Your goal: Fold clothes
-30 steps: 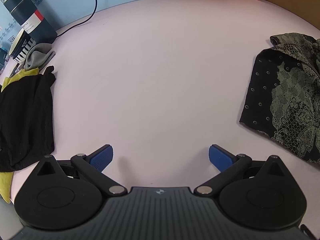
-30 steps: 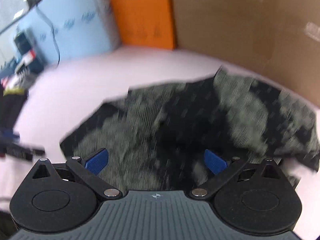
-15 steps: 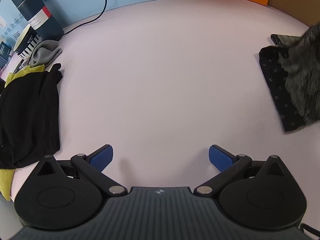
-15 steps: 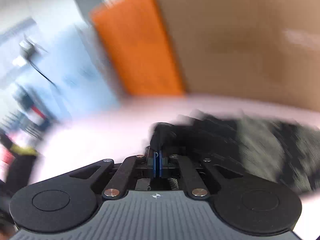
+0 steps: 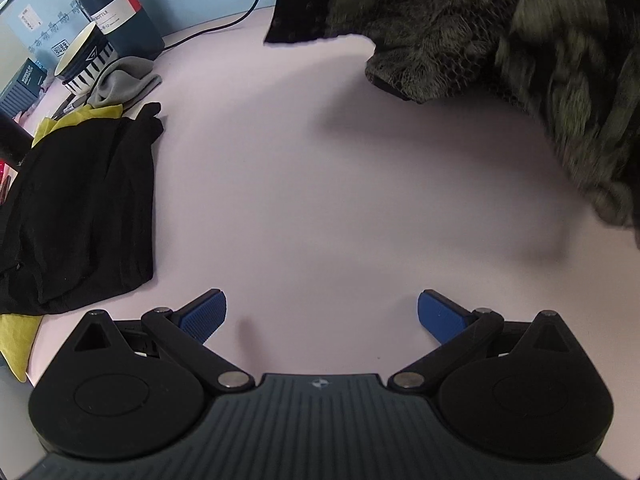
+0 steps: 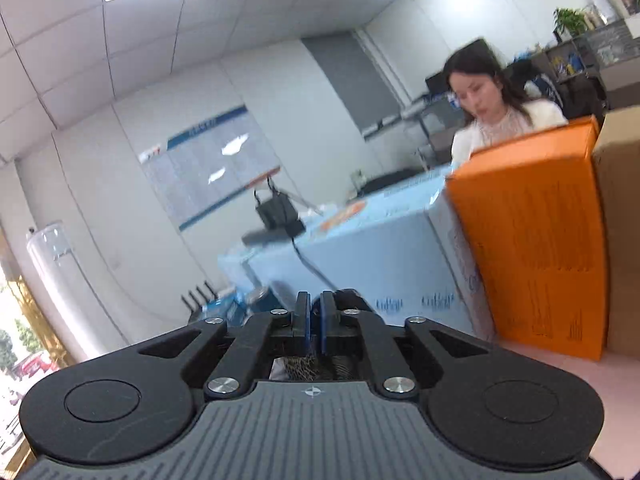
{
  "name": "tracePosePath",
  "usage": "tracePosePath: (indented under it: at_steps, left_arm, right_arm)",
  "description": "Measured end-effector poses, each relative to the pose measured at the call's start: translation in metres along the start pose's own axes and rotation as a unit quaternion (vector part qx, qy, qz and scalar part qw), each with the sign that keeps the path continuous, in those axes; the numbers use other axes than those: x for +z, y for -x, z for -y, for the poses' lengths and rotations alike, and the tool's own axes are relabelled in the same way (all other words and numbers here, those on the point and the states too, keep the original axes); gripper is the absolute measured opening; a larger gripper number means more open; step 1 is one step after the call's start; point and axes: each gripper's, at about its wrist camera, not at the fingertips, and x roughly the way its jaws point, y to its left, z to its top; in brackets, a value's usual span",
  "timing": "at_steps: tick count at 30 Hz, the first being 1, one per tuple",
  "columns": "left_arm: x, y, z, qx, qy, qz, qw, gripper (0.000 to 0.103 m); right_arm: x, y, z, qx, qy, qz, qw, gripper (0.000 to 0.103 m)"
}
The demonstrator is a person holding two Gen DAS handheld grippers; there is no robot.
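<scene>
A black garment with grey-green lace [image 5: 480, 40] hangs in the air over the pale pink table [image 5: 320, 200], filling the top right of the left wrist view and casting a shadow. My right gripper [image 6: 315, 312] is raised and points nearly level. Its jaws are opening slightly, with a narrow gap between the blue pads, and a bunch of the lace fabric [image 6: 308, 368] shows between the fingers. My left gripper [image 5: 320, 304] is open low over the bare table, with nothing between its fingers.
A folded black garment [image 5: 80, 208] lies at the left on a yellow cloth [image 5: 92, 114]. Behind it are a grey cloth [image 5: 124, 82], a striped cup [image 5: 84, 56], a dark bottle [image 5: 116, 4] and a cable [image 5: 256, 4]. An orange box [image 6: 532, 240], a cardboard box [image 6: 624, 220] and a person [image 6: 500, 132] stand at the back.
My right gripper closed on the lace garment and lifted it, tilting up towards level. The garment left the table at the right and now hangs across the top. The left gripper drifted slightly.
</scene>
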Motion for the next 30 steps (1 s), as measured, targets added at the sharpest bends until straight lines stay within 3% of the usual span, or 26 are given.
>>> tracePosePath:
  at_steps: [1, 2, 7, 12, 14, 18, 24, 30]
  left_arm:
    - [-0.001, 0.000, -0.003, 0.001, 0.002, 0.000, 1.0000, 0.103]
    - [-0.002, -0.001, -0.006, 0.000, 0.004, 0.000, 1.0000, 0.103]
    - [-0.014, 0.004, -0.022, -0.004, -0.016, 0.024, 0.9996, 0.103]
    - [-0.030, 0.011, -0.036, -0.040, -0.035, 0.069, 0.9962, 0.103]
    - [-0.031, 0.020, -0.036, -0.068, -0.049, 0.102, 0.9912, 0.103]
    - [-0.027, 0.035, -0.019, -0.115, -0.106, 0.161, 0.9745, 0.103]
    - [-0.006, 0.034, 0.020, -0.123, -0.162, 0.171, 0.9640, 0.103]
    - [-0.002, 0.030, 0.031, -0.128, -0.164, 0.162, 0.9646, 0.103]
  right_arm:
    - [-0.003, -0.006, -0.004, -0.005, 0.001, -0.019, 1.000, 0.035]
    - [-0.010, -0.013, -0.008, -0.009, 0.004, -0.032, 0.999, 0.046]
    - [-0.040, 0.032, 0.007, -0.079, -0.029, -0.033, 0.996, 0.050]
    - [-0.085, 0.071, 0.048, -0.198, -0.081, -0.066, 0.975, 0.058]
    - [-0.110, 0.083, 0.057, -0.228, -0.091, -0.091, 0.965, 0.069]
    - [-0.161, 0.095, 0.066, -0.268, -0.105, -0.131, 0.949, 0.070]
    - [-0.202, 0.096, 0.069, -0.339, -0.023, -0.157, 0.927, 0.080]
    - [-0.199, 0.060, 0.058, -0.308, 0.080, -0.163, 0.934, 0.086]
